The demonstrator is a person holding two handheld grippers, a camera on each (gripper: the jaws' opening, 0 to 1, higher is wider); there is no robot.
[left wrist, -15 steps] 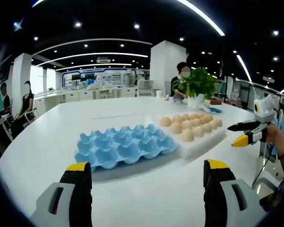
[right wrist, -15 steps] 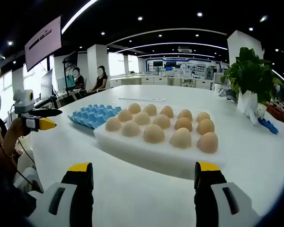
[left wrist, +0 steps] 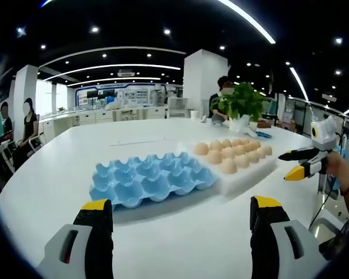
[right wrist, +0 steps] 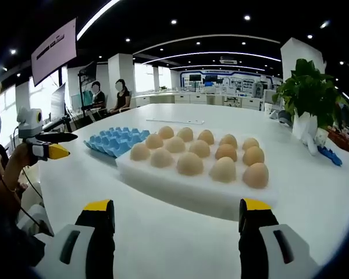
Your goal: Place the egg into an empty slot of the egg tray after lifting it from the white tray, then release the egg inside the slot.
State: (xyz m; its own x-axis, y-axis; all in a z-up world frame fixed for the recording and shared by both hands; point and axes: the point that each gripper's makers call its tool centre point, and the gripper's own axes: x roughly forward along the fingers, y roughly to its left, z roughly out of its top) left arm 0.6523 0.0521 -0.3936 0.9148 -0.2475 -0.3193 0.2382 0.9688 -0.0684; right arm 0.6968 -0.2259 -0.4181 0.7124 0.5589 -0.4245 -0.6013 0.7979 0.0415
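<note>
Eggs [right wrist: 189,163] untouched; left gripper [left wrist: 183,218], right gripper [right wrist: 177,221] both agape, level.

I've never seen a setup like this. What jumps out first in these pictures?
Probably the brown eggs laid in rows on a white tray, in the middle of a big white table. Beside it sits a bright blue egg tray, every slot empty. Both yellow-tipped grippers, left gripper and right gripper, hang open short of the trays.
</note>
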